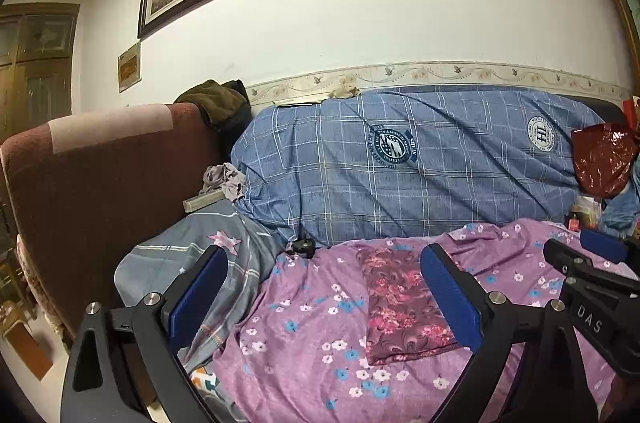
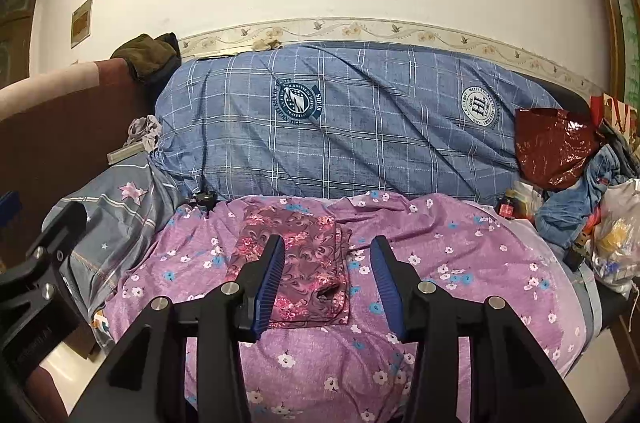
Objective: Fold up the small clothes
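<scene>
A small maroon garment with pink flowers (image 1: 402,307) lies folded into a flat rectangle on the purple flowered sheet (image 1: 304,343). It also shows in the right wrist view (image 2: 308,255). My left gripper (image 1: 324,299) is open and empty, raised above the sheet, with the garment between its blue pads nearer the right one. My right gripper (image 2: 328,279) is open and empty above the garment's near right part. The right gripper also shows at the right edge of the left wrist view (image 1: 592,263).
A blue checked quilt (image 2: 360,135) lies rolled along the wall behind. A grey star-print pillow (image 1: 208,263) and a brown headboard (image 1: 100,191) are at the left. A red plastic bag (image 2: 552,147), jeans and other bags are piled at the right.
</scene>
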{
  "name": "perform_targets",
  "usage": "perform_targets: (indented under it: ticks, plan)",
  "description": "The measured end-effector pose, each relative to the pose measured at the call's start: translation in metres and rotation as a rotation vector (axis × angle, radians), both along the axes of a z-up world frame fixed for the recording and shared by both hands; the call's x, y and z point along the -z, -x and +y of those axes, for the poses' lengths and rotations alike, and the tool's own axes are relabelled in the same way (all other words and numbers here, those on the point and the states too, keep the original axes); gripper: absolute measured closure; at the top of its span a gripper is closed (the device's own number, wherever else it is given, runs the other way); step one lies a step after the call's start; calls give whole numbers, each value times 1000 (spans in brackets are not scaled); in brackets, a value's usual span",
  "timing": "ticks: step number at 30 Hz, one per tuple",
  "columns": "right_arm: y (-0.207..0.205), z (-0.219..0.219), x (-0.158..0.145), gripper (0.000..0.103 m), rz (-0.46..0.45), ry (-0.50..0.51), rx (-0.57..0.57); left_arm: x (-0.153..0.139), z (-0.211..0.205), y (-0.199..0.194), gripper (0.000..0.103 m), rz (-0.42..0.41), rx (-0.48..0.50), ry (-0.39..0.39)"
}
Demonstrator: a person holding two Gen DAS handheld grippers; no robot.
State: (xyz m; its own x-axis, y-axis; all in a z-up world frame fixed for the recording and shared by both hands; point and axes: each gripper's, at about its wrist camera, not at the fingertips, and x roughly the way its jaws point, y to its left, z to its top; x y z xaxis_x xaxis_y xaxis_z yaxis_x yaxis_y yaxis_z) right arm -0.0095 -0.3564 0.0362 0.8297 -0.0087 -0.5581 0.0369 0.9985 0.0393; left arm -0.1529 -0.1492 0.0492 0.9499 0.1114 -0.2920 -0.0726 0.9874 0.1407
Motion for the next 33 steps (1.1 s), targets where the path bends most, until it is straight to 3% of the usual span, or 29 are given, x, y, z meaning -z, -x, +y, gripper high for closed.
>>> perform_targets:
  ticks: [14, 33]
  plan:
    - [-25, 10, 8, 57, 38, 11, -38, -12, 12, -41, 4, 35, -2, 52]
    - [-68, 22, 34, 57, 91, 2, -88, 9, -3, -113, 4, 125, -23, 40]
